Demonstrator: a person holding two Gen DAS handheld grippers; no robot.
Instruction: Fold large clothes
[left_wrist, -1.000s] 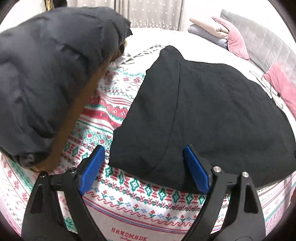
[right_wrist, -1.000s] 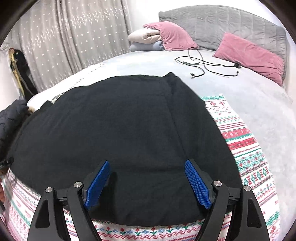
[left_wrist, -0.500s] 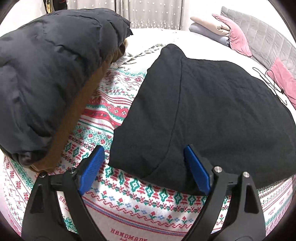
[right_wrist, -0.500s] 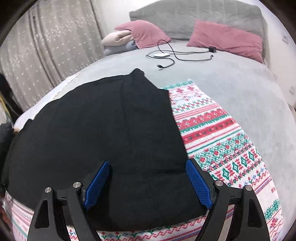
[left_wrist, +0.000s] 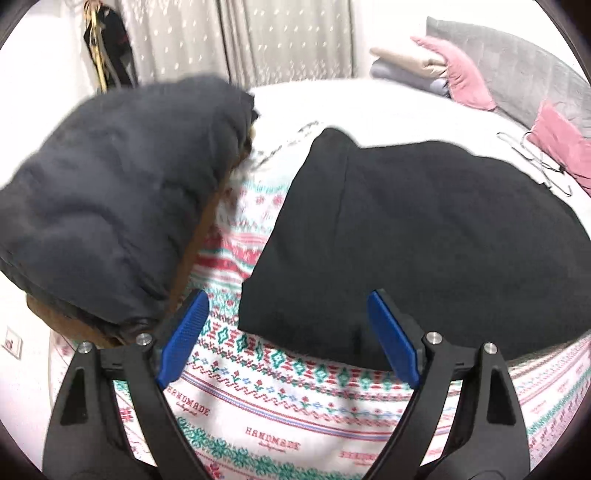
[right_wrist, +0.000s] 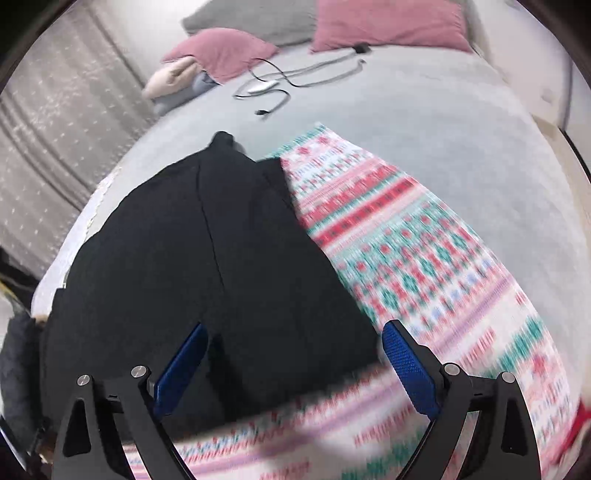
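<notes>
left gripper (left_wrist: 286, 334) angling down over black garment's (left_wrist: 424, 236) near hem, fingers wide and empty, right gripper (right_wrist: 291, 363) opening above its right edge, bare patterned blanket (right_wrist: 424, 258) lying beside

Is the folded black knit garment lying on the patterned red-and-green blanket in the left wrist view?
Yes, the folded black knit garment lies flat on the patterned red-and-green blanket, beside a dark padded jacket.

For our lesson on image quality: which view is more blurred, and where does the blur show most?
Right wrist view: heavier blur, smearing the patterned blanket into streaks, while the black garment reads flat. Left wrist view: milder blur; the blanket's HANDMADE lettering stays legible. Both bend at the fisheye edges.
</notes>
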